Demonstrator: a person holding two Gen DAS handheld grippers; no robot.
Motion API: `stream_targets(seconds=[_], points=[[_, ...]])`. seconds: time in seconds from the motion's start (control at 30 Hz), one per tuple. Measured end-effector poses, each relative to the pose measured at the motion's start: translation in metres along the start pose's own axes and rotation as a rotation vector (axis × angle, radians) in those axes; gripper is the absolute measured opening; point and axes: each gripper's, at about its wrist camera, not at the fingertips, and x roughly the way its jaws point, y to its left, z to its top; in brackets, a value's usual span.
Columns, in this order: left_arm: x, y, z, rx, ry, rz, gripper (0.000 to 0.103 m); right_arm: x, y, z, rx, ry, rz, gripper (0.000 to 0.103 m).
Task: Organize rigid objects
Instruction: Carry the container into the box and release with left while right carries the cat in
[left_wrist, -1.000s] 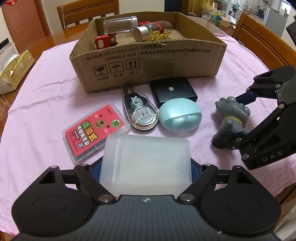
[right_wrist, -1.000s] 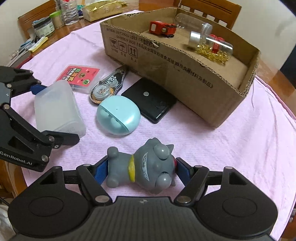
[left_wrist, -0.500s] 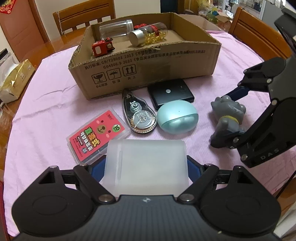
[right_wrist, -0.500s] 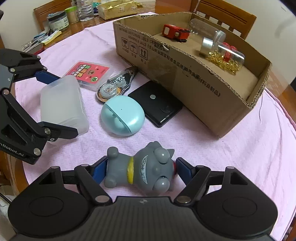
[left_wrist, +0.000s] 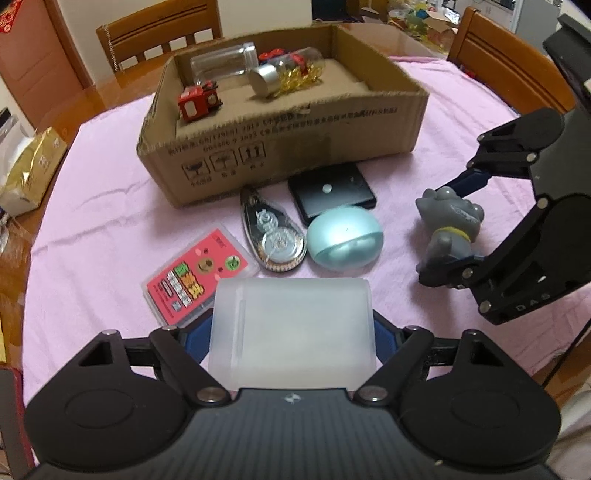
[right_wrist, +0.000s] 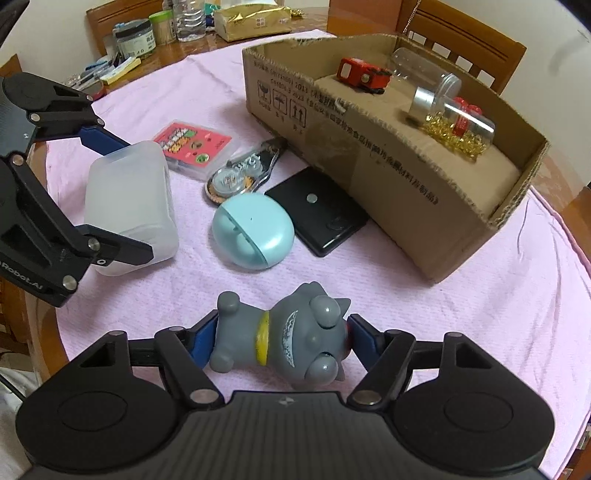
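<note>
On the pink cloth (left_wrist: 96, 229), the left gripper (left_wrist: 291, 328) is clamped on a frosted plastic box (left_wrist: 291, 328). The right gripper (right_wrist: 280, 341) is clamped on a grey cat figurine (right_wrist: 284, 341) lying sideways between its fingers. Between them and the cardboard box (left_wrist: 295, 147) lie a card case (left_wrist: 199, 273), tape dispenser (left_wrist: 273, 236), teal case (left_wrist: 345, 240) and black case (left_wrist: 328, 194).

Grey toy (right_wrist: 284, 339) with yellow collar; pink cloth (right_wrist: 480, 314).

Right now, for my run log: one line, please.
left gripper shut on tub | right gripper shut on cat | box ahead
</note>
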Motion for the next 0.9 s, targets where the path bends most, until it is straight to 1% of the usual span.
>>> stream_targets(seconds=[0.13, 0.27, 0.37, 0.53, 0.7, 0.9], points=[[-0.018, 0.007, 0.016, 0.025, -0.021, -0.033, 0.082, -0.015, 0.000, 0.007, 0.010, -0.019, -0.015, 0.076], [-0.035, 0.012, 0.038, 0.072, -0.067, -0.033, 0.082, -0.037, -0.001, 0.018, 0.028, -0.056, -0.030, 0.076], [-0.041, 0.018, 0.056, 0.093, -0.107, -0.032, 0.082, -0.054, -0.004, 0.028, 0.032, -0.084, -0.060, 0.076], [-0.042, 0.030, 0.088, 0.102, -0.175, -0.029, 0.082, -0.076, -0.013, 0.046, 0.059, -0.141, -0.110, 0.076], [-0.039, 0.042, 0.122, 0.120, -0.240, -0.033, 0.082, -0.085, -0.024, 0.062, 0.098, -0.178, -0.161, 0.076], [-0.022, 0.053, 0.150, 0.142, -0.272, -0.038, 0.082, -0.088, -0.034, 0.081, 0.144, -0.206, -0.219, 0.076]])
